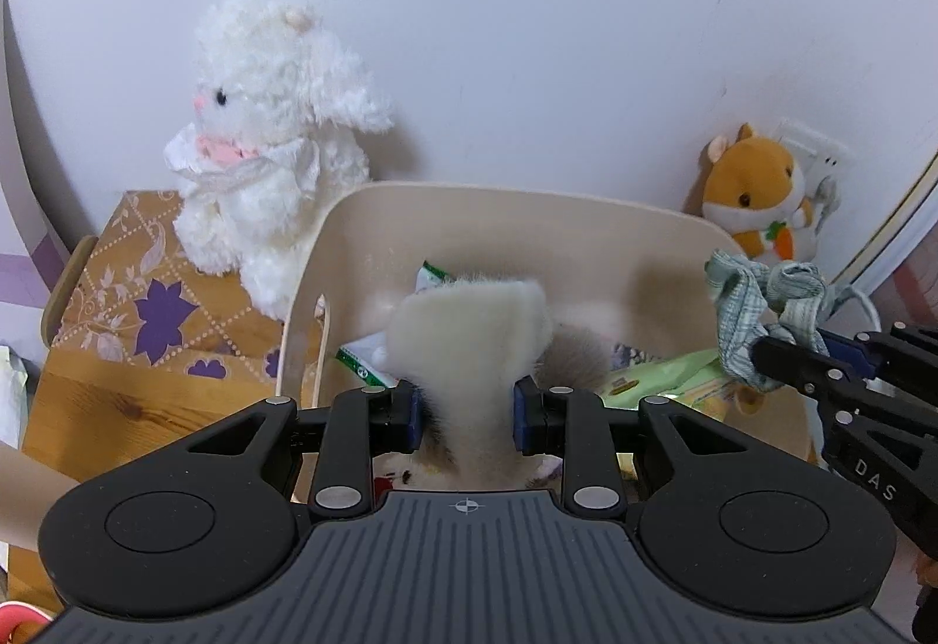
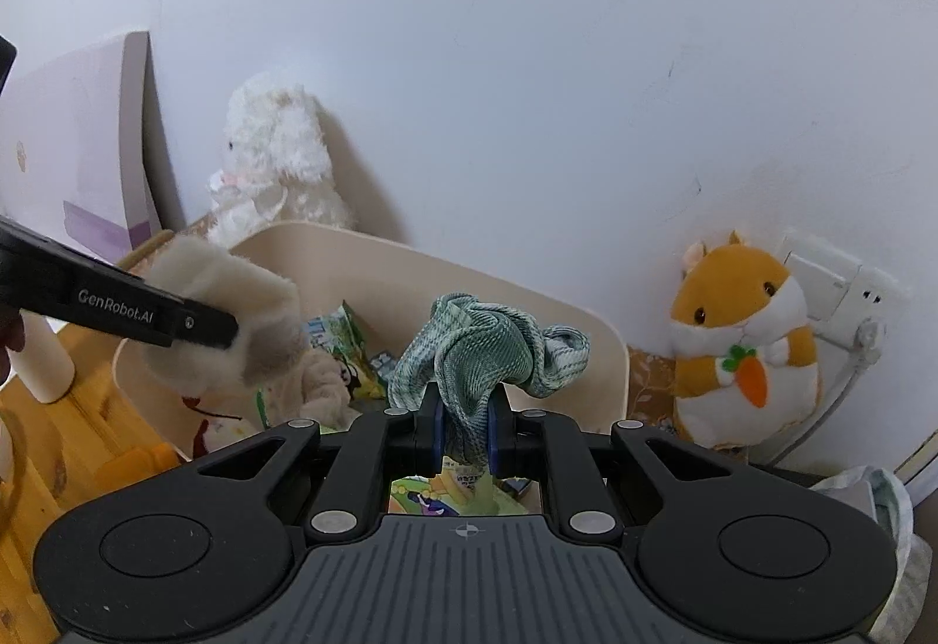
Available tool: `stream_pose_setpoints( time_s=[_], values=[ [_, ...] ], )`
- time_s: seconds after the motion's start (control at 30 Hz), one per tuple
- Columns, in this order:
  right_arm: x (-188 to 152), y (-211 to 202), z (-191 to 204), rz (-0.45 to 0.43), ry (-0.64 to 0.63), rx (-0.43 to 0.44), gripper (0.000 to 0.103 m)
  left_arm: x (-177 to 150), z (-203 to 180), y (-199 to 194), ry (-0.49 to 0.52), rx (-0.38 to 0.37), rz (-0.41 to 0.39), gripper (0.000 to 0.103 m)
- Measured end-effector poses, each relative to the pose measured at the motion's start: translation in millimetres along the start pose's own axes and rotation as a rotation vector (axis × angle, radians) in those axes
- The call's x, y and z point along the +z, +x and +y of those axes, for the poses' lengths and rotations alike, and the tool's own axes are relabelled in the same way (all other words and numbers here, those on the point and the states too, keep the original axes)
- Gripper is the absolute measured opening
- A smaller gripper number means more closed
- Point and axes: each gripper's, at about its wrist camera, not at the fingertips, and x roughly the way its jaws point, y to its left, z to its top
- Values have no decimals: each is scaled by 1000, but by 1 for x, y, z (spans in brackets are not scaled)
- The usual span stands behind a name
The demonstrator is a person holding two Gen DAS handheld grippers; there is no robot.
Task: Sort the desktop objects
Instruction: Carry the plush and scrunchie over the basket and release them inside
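Note:
My left gripper (image 1: pixel 467 414) is shut on a cream plush toy (image 1: pixel 463 339) and holds it over the beige bin (image 1: pixel 469 193). It also shows in the right wrist view (image 2: pixel 234 333) at the left, gripping the plush toy (image 2: pixel 223 304). My right gripper (image 2: pixel 466 433) is shut on a green checked cloth (image 2: pixel 486 345) above the bin (image 2: pixel 410 257). In the left wrist view the right gripper (image 1: pixel 785 360) holds the cloth (image 1: pixel 756 304) over the bin's right edge. Snack packets (image 1: pixel 662 380) and another plush lie inside the bin.
A white plush lamb (image 1: pixel 269 140) sits on a patterned wooden box (image 1: pixel 135 292) left of the bin. An orange hamster plush (image 1: pixel 756 187) leans on the wall at the right, by a wall socket (image 2: pixel 838 292) and cable. A white-purple box (image 2: pixel 88 146) stands far left.

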Motion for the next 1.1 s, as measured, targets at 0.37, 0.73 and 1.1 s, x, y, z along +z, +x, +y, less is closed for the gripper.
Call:
stream_pose_setpoints(
  time_s=[0.37, 0.73, 1.1],
  values=[
    [-21, 7, 16, -6, -17, -55, 73, -13, 8, 0, -111, 47, -7, 71],
    [-32, -18, 25, -17, -67, -61, 79, -24, 25, -23, -118, 53, -14, 77],
    [-76, -43, 23, 15, -43, -71, 96, -58, 65, -42, -142, 116, 36, 79]
  ],
)
